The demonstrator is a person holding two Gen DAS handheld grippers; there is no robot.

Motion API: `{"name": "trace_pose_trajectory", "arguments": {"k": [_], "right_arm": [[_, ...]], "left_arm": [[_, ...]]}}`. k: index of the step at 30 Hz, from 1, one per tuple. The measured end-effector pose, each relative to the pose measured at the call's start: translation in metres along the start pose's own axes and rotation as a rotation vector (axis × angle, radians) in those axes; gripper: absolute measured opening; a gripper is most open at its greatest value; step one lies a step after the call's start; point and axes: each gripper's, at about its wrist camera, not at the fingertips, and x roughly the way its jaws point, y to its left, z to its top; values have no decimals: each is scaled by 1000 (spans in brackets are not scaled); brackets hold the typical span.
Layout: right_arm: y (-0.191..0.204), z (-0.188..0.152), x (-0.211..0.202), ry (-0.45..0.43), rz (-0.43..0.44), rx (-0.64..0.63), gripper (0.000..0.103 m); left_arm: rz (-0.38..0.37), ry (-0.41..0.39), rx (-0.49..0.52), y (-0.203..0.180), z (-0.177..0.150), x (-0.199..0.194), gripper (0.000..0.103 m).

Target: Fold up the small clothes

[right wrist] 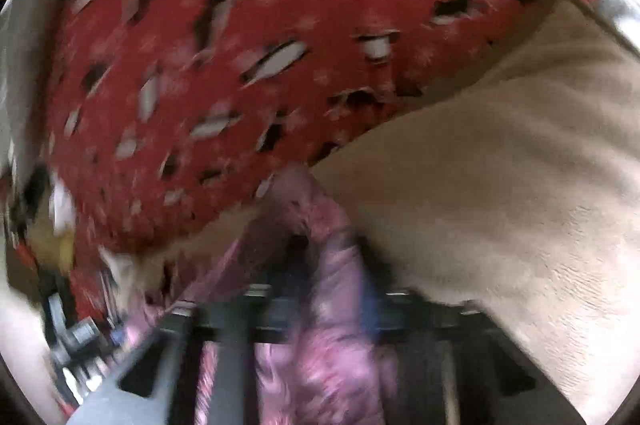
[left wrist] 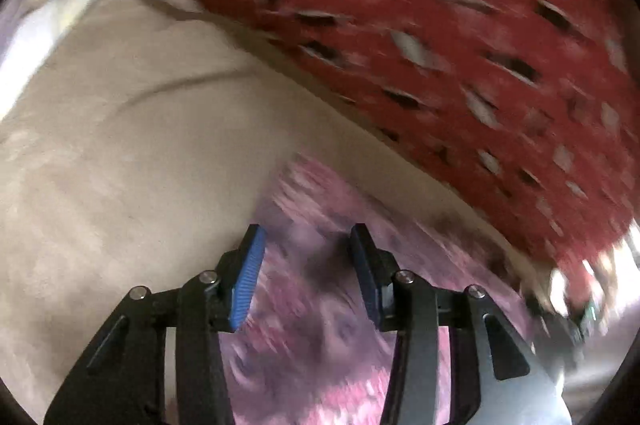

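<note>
A small pink and purple patterned garment (left wrist: pixel 320 325) lies on a beige cloth surface (left wrist: pixel 120 165). My left gripper (left wrist: pixel 306 277) is open just above it, blue pads either side of the fabric, not pinching it. In the right wrist view the same garment (right wrist: pixel 336 285) is bunched and runs up between the fingers of my right gripper (right wrist: pixel 320 301), which looks shut on it. That view is heavily blurred and the fingertips are hidden by the fabric.
A red blanket with black and white marks (left wrist: pixel 440 25) (right wrist: pixel 240 45) lies beyond the beige surface (right wrist: pixel 500 185). White fabric (left wrist: pixel 60 5) is bunched at the far left. The other gripper's dark body (right wrist: pixel 76 341) shows at the lower left of the right wrist view.
</note>
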Motion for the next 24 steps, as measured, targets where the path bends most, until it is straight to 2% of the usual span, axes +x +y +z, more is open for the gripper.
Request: {"name": "trace_pose_trajectory", "arguments": {"k": [1, 2, 3, 4, 6, 7, 8, 10, 11, 13, 14, 15, 16, 18, 19, 20, 21, 22, 24], "right_arm": [[-9, 1, 3, 16, -18, 49, 9], [-18, 3, 4, 24, 4, 97, 4], [-26, 3, -1, 19, 48, 133, 5], [-29, 2, -9, 7, 66, 135, 12], [-34, -3, -29, -9, 87, 87, 15], [-35, -8, -38, 5, 118, 52, 20], [-37, -15, -45, 17, 147, 31, 31], [-39, -31, -57, 31, 199, -2, 45], [-39, -37, -59, 42, 209, -10, 46], [-33, -53, -51, 98, 197, -33, 46], [-29, -60, -51, 108, 168, -54, 42], [-23, -67, -55, 94, 141, -93, 34], [-17, -72, -66, 53, 124, -145, 12], [-22, -83, -83, -49, 134, -157, 11], [-29, -85, -79, -41, 95, -134, 8], [-39, -88, -69, 6, 39, -108, 4], [-45, -88, -63, 30, 51, -86, 4], [-50, -88, -70, 18, 83, -51, 5], [-51, -91, -89, -20, 133, -4, 12]], "left_arm": [[57, 5, -38, 5, 3, 5, 42], [82, 15, -84, 12, 6, 9, 39], [57, 22, -125, 20, 7, 8, 38], [0, 22, -164, 29, 8, 3, 38], [-95, 33, -176, 38, 6, -7, 38], [-142, 48, -158, 39, 3, -13, 38], [-188, 52, -126, 39, -4, -21, 38], [-218, 48, -82, 28, -12, -29, 38], [-235, 53, -60, 24, -19, -33, 38], [-251, 81, -39, 13, -33, -35, 38], [-246, 94, -24, 8, -42, -35, 38], [-220, 90, 6, 3, -50, -36, 38], [-158, 67, 71, -7, -60, -35, 38], [-83, 41, 155, -15, -72, -32, 38], [-46, 42, 180, -16, -78, -29, 38], [-1, 40, 208, -20, -83, -27, 38], [15, 39, 216, -20, -85, -31, 38], [20, 45, 217, -21, -86, -36, 38], [-38, 62, 206, -17, -89, -52, 38]]}}
